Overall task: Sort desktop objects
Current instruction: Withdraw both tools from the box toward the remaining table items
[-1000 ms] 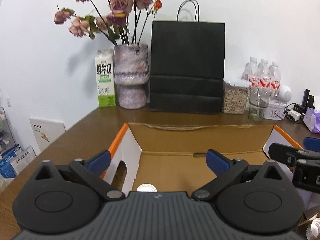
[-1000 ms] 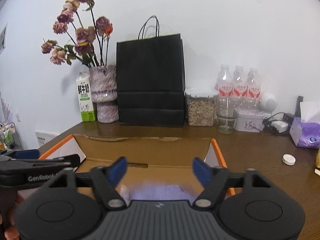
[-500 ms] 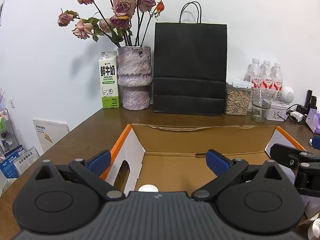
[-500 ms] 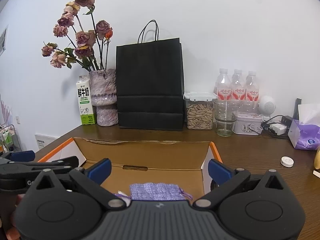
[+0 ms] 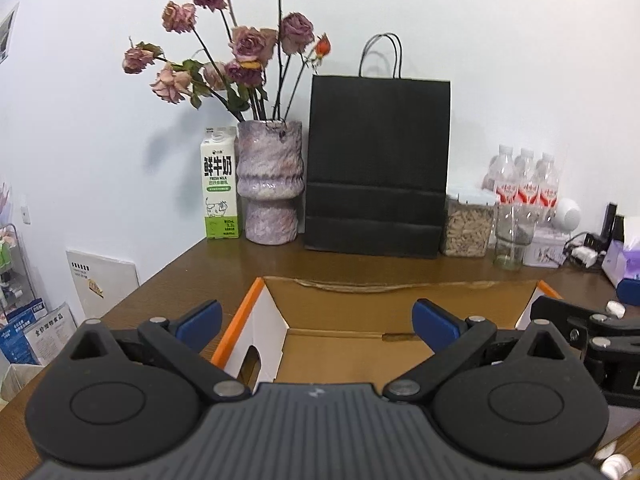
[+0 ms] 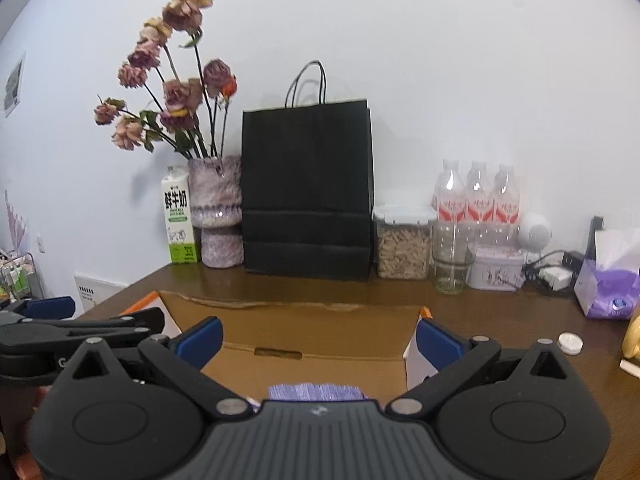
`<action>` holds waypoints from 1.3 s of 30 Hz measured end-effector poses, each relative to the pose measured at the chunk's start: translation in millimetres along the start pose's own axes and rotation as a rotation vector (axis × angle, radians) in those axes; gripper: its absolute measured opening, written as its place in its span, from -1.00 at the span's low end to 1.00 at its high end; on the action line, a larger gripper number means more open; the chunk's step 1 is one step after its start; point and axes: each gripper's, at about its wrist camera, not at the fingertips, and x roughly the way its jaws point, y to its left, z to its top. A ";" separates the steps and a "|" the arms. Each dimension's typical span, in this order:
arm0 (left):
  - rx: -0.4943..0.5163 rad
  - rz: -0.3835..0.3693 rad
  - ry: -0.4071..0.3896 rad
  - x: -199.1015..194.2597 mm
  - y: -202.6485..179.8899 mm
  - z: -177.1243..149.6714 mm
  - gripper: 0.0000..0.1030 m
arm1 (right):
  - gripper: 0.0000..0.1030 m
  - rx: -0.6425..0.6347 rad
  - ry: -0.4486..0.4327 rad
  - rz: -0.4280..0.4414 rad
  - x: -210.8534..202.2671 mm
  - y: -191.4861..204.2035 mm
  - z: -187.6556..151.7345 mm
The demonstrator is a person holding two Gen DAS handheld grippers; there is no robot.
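Observation:
An open cardboard box (image 5: 360, 304) with orange-edged flaps lies on the brown desk, right under both grippers. My left gripper (image 5: 316, 322) hangs over its left half, open, with nothing between its blue pads (image 5: 200, 320). My right gripper (image 6: 319, 338) is over the right half, jaws spread wide and empty. Just below it a purple woven pouch (image 6: 316, 391) lies on the floor of the box (image 6: 300, 326), partly hidden by the gripper body. Each gripper shows in the other's view: the right gripper (image 5: 580, 328) at the right edge, the left gripper (image 6: 80, 328) at the left edge.
Along the back wall stand a milk carton (image 5: 219, 192), a vase of dried roses (image 5: 270, 184), a black paper bag (image 5: 378, 164), a jar (image 6: 404, 242), a glass (image 6: 450, 264), three bottles (image 6: 478, 200) and a tin (image 6: 496, 274). A tissue box (image 6: 608, 284) and white cap (image 6: 570, 343) sit at the right.
The right gripper's jaws spread wider and the purple pouch came into clear view lying in the box. In the left view the small white lid in the box slipped behind the gripper body.

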 end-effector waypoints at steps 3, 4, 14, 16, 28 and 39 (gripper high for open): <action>-0.019 -0.006 -0.014 -9.7 3.6 6.2 1.00 | 1.00 -0.005 -0.011 0.023 -11.4 4.5 7.4; -0.021 -0.008 -0.023 -13.8 4.6 8.4 1.00 | 1.00 -0.009 -0.019 0.027 -16.0 5.9 10.1; -0.033 -0.017 -0.094 -66.3 20.6 24.9 1.00 | 1.00 -0.036 -0.067 0.019 -66.8 16.9 23.2; -0.037 -0.020 -0.105 -78.7 25.3 24.8 1.00 | 1.00 -0.039 -0.068 0.014 -78.6 16.7 19.9; -0.007 0.011 -0.068 -123.8 61.4 -10.1 1.00 | 1.00 -0.006 0.001 -0.047 -137.3 1.0 -34.6; 0.082 0.020 0.028 -139.1 83.8 -59.8 1.00 | 1.00 -0.008 0.122 -0.105 -157.3 -3.8 -92.9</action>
